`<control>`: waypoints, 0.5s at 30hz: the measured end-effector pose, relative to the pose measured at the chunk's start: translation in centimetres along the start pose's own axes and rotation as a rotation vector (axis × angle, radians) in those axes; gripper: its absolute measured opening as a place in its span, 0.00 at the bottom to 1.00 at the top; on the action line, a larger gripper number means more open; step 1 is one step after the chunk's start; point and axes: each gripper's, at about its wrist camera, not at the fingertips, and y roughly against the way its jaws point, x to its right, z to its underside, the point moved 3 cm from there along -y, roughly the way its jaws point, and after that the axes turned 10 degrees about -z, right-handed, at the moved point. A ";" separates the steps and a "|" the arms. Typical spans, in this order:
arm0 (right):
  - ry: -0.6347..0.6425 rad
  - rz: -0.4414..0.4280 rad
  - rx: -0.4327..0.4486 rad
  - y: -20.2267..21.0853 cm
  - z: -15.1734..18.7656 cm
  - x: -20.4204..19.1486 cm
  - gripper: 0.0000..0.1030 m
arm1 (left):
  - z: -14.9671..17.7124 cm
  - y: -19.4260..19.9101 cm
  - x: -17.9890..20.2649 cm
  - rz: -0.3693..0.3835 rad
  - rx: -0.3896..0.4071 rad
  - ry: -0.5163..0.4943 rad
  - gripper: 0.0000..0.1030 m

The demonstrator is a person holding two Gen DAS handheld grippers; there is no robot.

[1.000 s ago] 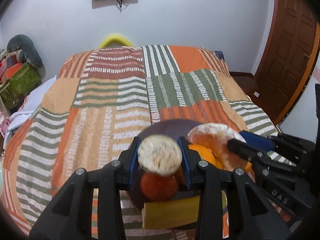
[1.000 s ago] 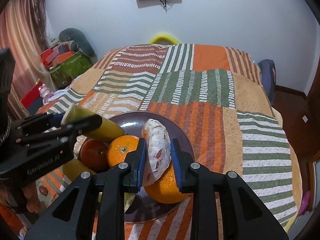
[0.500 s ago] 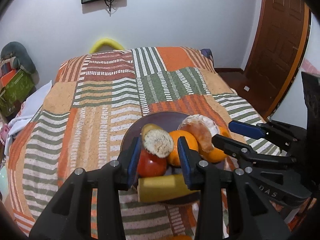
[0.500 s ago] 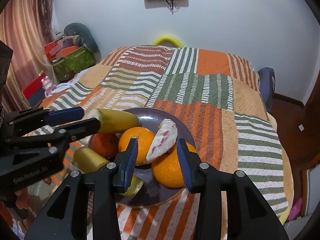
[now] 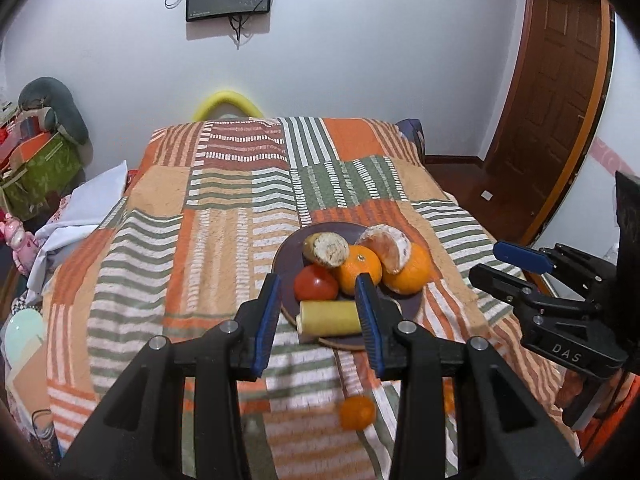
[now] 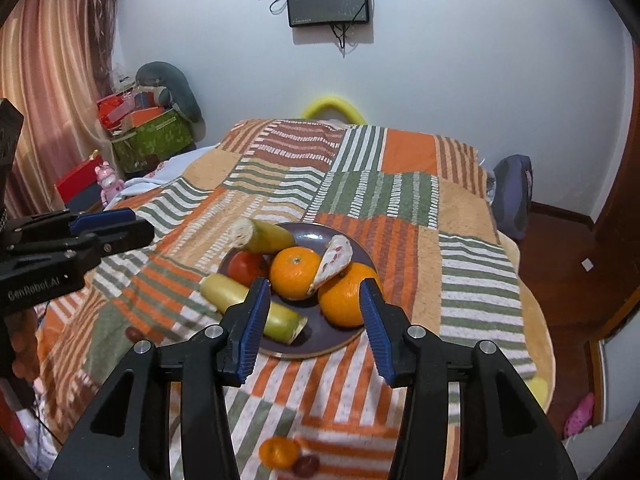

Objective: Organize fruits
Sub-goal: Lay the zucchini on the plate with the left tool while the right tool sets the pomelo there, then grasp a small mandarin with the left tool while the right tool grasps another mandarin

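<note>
A dark round plate (image 5: 288, 256) (image 6: 362, 254) on the striped bedspread holds two oranges (image 5: 358, 267) (image 6: 346, 295), a peeled fruit half (image 5: 386, 246) (image 6: 334, 258), a red fruit (image 5: 315, 283) (image 6: 248, 266) and two cut yellow banana pieces (image 5: 328, 316) (image 5: 326, 249) (image 6: 248, 298). My left gripper (image 5: 317, 322) is open and empty, just near of the plate. My right gripper (image 6: 314, 322) is open and empty, also near of the plate. Each shows in the other's view (image 5: 516, 268) (image 6: 106, 226).
A small loose orange (image 5: 356, 412) (image 6: 279, 452) lies on the bedspread near the front, beside a dark small fruit (image 6: 306, 465). Boxes and a grey pillow (image 6: 176, 92) stand at the left. A wooden door (image 5: 552, 92) is at the right.
Both grippers opened, left the banana piece and the peeled fruit half on the plate, and drew back towards me from the plate.
</note>
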 end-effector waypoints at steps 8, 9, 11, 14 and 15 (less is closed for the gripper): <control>0.020 0.015 -0.007 2.5 2.1 -1.7 0.53 | 2.4 3.9 -0.4 -0.011 0.003 0.013 0.58; 0.021 0.016 -0.012 2.6 2.4 -1.9 0.53 | 2.7 4.0 -0.4 -0.007 -0.001 0.014 0.58; 0.024 0.019 -0.026 2.7 3.1 -2.0 0.54 | 3.3 4.4 -0.3 0.001 -0.014 0.008 0.59; 0.025 0.020 -0.047 2.8 4.2 -2.4 0.54 | 4.4 4.6 0.1 0.011 -0.035 0.000 0.62; 0.025 0.018 -0.058 2.7 4.6 -2.5 0.54 | 4.8 4.7 0.1 0.016 -0.042 -0.002 0.62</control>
